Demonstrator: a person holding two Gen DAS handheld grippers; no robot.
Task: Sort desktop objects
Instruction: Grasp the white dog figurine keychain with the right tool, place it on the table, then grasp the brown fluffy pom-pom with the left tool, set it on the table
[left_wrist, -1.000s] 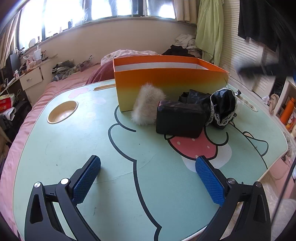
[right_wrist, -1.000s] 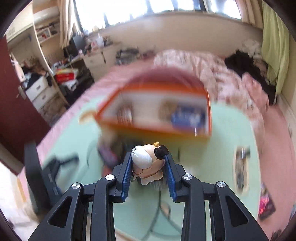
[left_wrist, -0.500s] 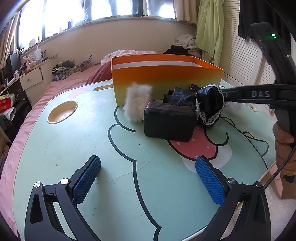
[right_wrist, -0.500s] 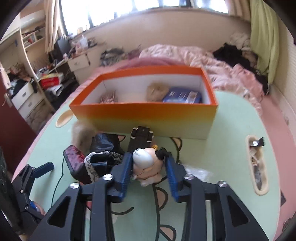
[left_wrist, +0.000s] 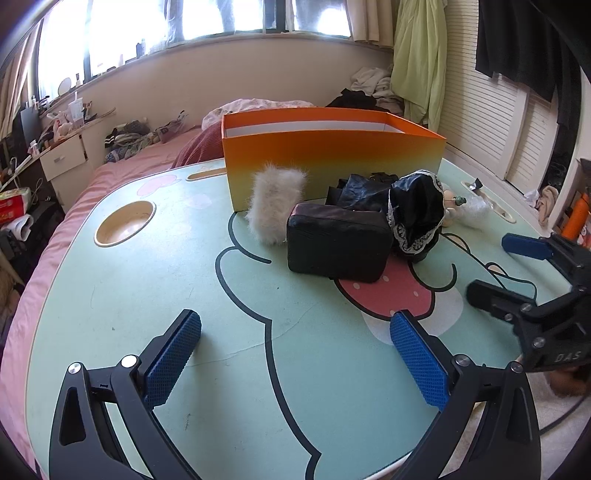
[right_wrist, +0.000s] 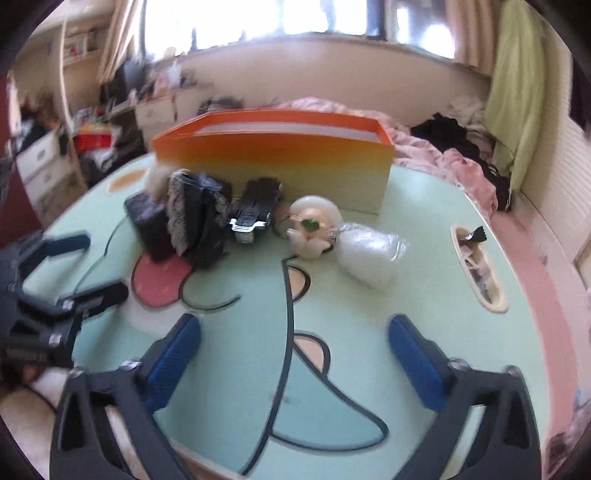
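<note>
a: how are the fingers held?

b: both pairs are spread wide, with nothing between them. the left gripper (left_wrist: 295, 363) is held low over the near part of the table (left_wrist: 110, 295); the right gripper (right_wrist: 293, 356) is held over the near edge, further right.

a: where are the things to be sorted?

b: a cluster is seen ahead of both, just in front of the orange box (right_wrist: 273, 162): a fluffy white piece (left_wrist: 275, 205), a black case (left_wrist: 338, 245), a lace-trimmed black bundle (left_wrist: 415, 208), a black clip (right_wrist: 255, 210), a small figurine (right_wrist: 314, 229) and a clear plastic bag (right_wrist: 371, 251).

a: which tool is nearer to what?

b: the figurine is found almost straight ahead of the right fingers, slightly right of centre, touching the bag. the case lies nearer the left gripper, its long axis running across those fingers. the figurine is judged best reached from the right.
</note>
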